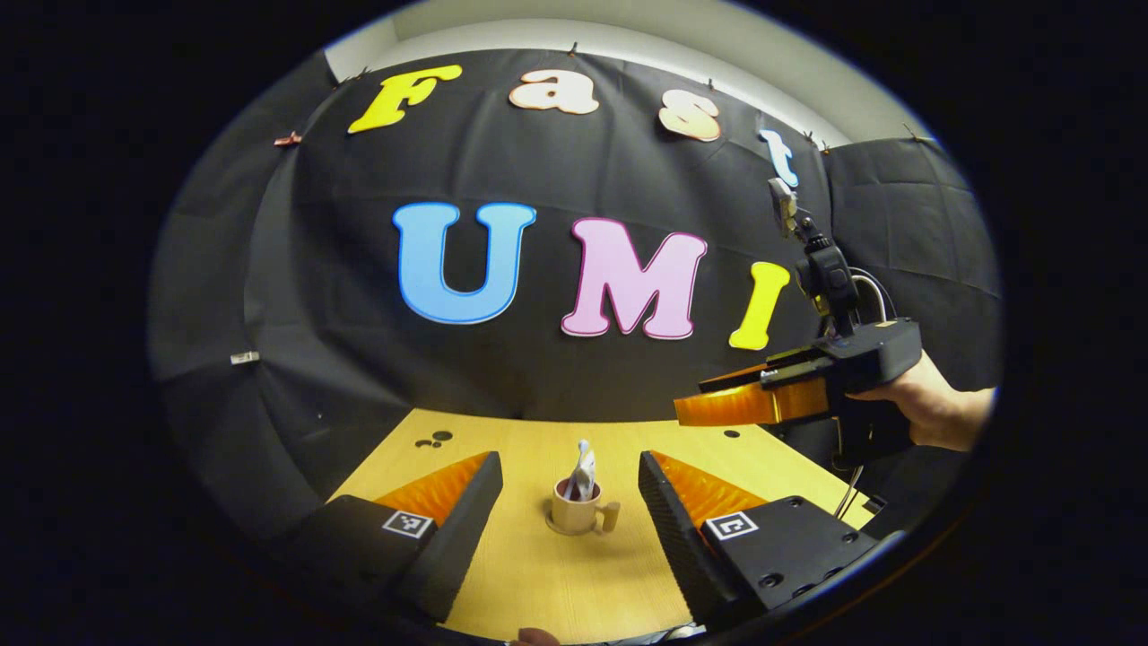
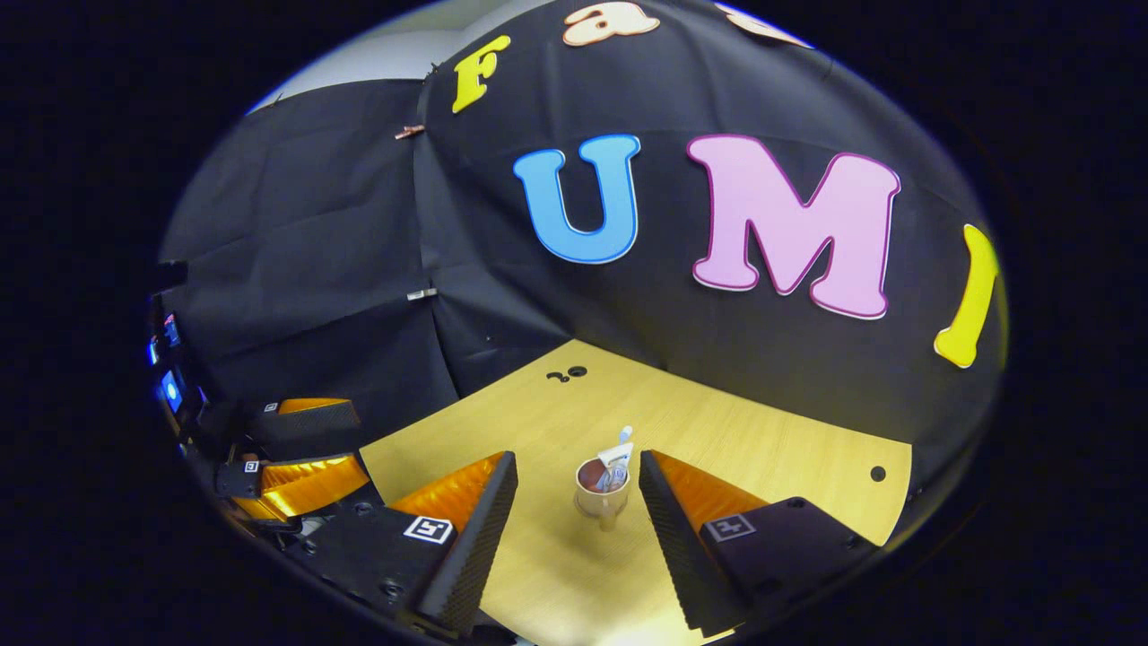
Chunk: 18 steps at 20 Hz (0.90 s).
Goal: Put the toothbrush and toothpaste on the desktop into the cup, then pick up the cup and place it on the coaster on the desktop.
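Cup (image 1: 576,513), toothpaste (image 1: 583,471) inside, stands on the table (image 1: 556,583) ahead between our left tool's (image 1: 569,498) wide-open fingers; we judge a careless closing could tip it.

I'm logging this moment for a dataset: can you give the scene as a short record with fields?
cup: upright on the wooden desktop, handle toward the right gripper view's camera
cup contents: white items stand in it, tops above the rim
coaster: apparently a thin disc under the cup; uncertain
left gripper: open, raised, holding nothing
right gripper: open, raised, holding nothing
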Available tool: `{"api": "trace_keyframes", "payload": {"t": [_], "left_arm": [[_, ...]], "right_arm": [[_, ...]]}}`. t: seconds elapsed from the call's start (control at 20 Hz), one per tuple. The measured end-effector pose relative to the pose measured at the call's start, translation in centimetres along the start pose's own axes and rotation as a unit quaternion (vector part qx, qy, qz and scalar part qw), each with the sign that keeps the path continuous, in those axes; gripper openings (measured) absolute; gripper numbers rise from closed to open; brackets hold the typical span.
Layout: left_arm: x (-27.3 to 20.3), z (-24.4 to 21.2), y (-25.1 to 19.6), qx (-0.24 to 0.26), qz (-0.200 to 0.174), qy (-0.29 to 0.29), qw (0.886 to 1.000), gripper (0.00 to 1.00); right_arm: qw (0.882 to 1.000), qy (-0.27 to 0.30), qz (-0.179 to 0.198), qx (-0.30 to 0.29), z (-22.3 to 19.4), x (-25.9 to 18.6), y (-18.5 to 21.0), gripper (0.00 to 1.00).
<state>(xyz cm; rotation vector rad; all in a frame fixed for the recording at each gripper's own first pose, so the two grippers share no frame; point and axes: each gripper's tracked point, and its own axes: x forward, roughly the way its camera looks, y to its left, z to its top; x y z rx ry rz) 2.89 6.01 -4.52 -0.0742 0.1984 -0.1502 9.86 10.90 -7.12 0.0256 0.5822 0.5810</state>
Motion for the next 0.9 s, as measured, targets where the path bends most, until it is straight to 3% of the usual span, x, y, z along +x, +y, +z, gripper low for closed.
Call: {"api": "trace_keyframes", "payload": {"t": [0.2,0.45,0.9], "left_arm": [[0.3,1.6,-1.6,0.0,-0.01,0.002,1.0,0.95],[1.0,3.8,-2.4,0.011,-0.009,-0.008,1.0,0.96],[1.7,6.5,-4.7,0.028,-0.029,-0.027,0.999,0.96]], "right_arm": [[0.999,-0.033,0.002,0.002,1.7,-2.8,0.4,0.92],[0.997,-0.08,0.002,0.004,3.7,-5.8,1.0,0.94],[0.994,-0.113,-0.006,-0.002,4.2,-7.7,1.1,0.96]]}}
